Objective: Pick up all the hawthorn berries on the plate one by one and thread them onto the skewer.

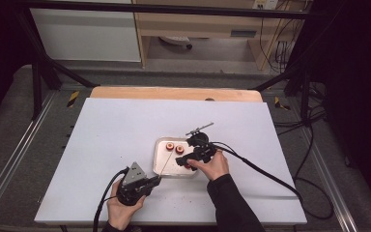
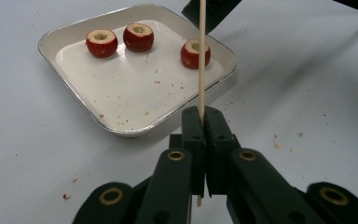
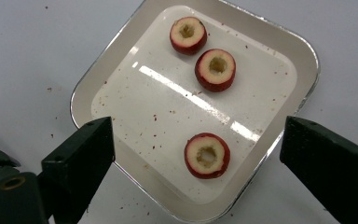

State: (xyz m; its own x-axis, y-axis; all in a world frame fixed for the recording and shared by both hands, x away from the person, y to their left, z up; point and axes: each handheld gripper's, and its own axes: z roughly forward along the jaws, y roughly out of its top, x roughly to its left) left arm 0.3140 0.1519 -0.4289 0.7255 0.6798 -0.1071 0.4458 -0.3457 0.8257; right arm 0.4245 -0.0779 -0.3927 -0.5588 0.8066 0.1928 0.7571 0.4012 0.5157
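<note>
On the left of the high view, the left hand-held gripper, a black body topped by a grey three-cornered plate, sits low on the white, matte counter. Its jaws are pressed together on a thin, pale wooden skewer, round in section and straight. The skewer is clamped near its lower end, and its free length runs up over the near rim of the tray.

The tray lies near the middle of the counter. It is shallow and square with rounded corners; it has a bright metallic rim and a glossy white floor dusted with small reddish-brown crumbs. Similar crumbs lie scattered on the counter around it.

Three cored fruit pieces rest on the tray floor. Each is a short, round ring with glossy red skin, pale cream flesh and a hollow centre. Two of them sit just beside each other near one corner. The third fruit piece lies apart, close to the opposite edge.

On the right, the right hand-held gripper hovers above the tray. Its blocky black jaws stand wide apart on either side of that third piece and touch nothing.
</note>
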